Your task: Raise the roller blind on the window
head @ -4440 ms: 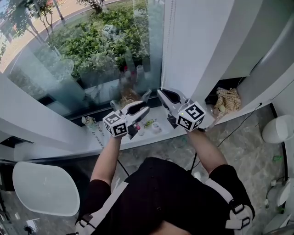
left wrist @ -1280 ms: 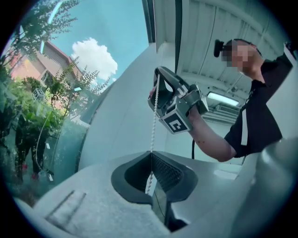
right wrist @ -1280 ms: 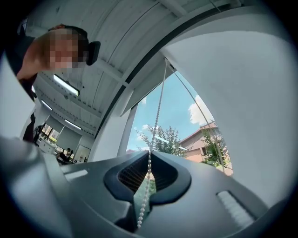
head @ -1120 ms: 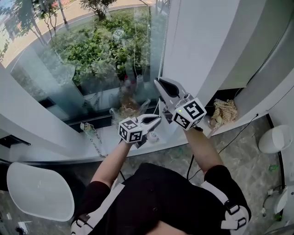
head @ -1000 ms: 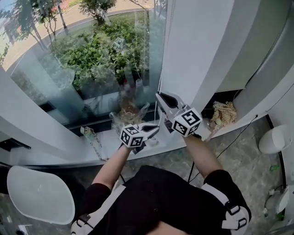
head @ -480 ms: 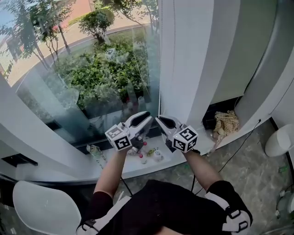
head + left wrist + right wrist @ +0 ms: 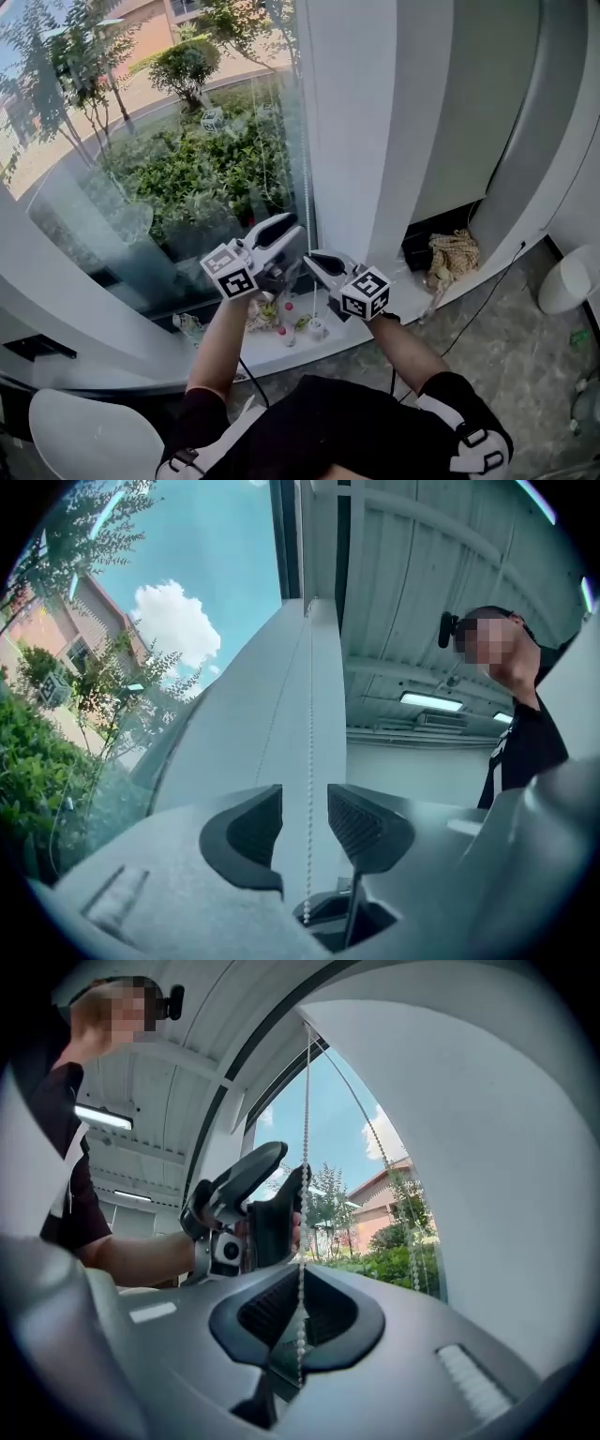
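- A person in black clothing (image 7: 347, 431) stands at a tall glass window pane (image 7: 169, 141) with a grey two-jaw gripper in each hand. Both are raised to a thin white bead chain (image 7: 305, 150) that hangs along the pane's right edge, just beside a broad white pillar (image 7: 361, 112).
- The right gripper (image 7: 300, 1312) has its jaws together, clamped on the bead chain, which runs straight up from the ribbed pads towards the top of the window.
- The left gripper (image 7: 305, 822) has just been opening its jaws, and they now stand well apart. The bead chain passes between the two ribbed pads and touches neither.
- In the head view the left gripper sits higher than the right gripper and to its left, the two close together at the chain.
- A second strand (image 7: 380, 1162) of beads hangs free just beside the clamped one, on the glass side.
- The roller blind itself cannot be made out in any view. The glass shows green shrubs (image 7: 206, 178) and a sunlit street outside.
- The white window sill (image 7: 234, 361) below the grippers carries a few small coloured objects (image 7: 286, 330), too small to tell apart.
- A white rounded chair (image 7: 89, 441) stands at the lower left, and a tan woven bundle (image 7: 450, 253) lies in a recess to the right of the pillar.
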